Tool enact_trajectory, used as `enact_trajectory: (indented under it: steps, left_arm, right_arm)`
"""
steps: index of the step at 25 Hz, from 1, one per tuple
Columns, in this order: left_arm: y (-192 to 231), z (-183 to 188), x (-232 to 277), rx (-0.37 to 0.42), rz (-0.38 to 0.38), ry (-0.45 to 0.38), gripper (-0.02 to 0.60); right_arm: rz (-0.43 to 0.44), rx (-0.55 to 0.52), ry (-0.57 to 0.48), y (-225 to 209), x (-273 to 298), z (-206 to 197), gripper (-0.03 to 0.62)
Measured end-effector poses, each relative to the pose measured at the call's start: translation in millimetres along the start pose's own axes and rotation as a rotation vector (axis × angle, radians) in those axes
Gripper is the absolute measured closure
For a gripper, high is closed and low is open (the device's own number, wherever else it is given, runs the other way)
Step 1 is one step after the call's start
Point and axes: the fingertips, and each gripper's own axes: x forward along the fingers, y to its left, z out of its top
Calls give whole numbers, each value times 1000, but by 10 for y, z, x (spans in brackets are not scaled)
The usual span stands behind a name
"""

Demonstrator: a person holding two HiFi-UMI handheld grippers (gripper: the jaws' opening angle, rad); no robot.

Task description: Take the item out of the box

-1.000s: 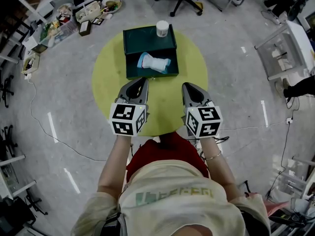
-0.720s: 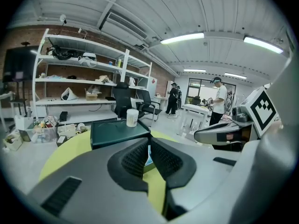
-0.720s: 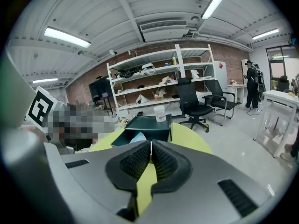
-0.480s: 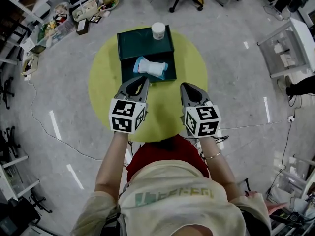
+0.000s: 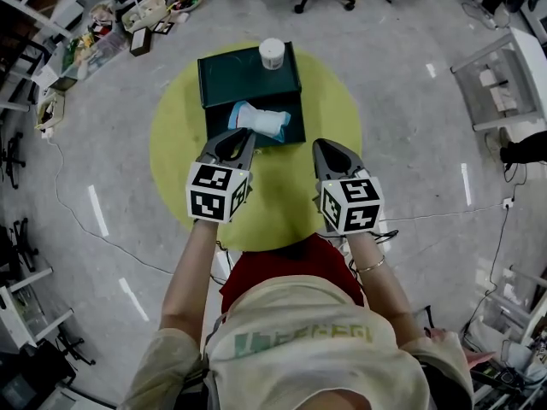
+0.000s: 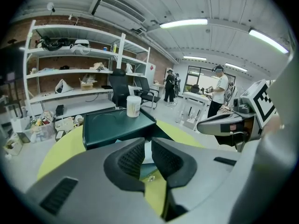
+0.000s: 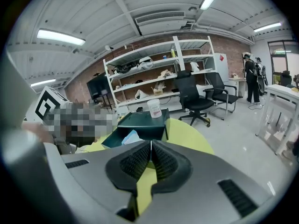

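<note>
Packet [image 5: 259, 120]: in open box [image 5: 295, 131], 12 o'clock side of yellow table [image 5: 282, 190] | left gripper [image 5: 242, 135]: closed, empty, at box's 6 o'clock edge | right gripper [image 5: 323, 147]: closed, empty, 4 o'clock of box | change: both moved nearer the box; jaws must open before grabbing.

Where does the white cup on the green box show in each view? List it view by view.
Head view: white cup, top centre, on the green box.
Left gripper view: white cup left of centre, above the jaws.
Right gripper view: white cup at centre, above the jaws.
Shared landmark: the green box.
</note>
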Motion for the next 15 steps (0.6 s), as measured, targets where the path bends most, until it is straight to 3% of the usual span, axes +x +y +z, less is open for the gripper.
enact_trajectory:
  steps: [15]
  left_arm:
    - [183, -159, 516, 147, -55, 214, 417]
  right_arm:
    - [12, 11, 56, -215, 346, -12, 557]
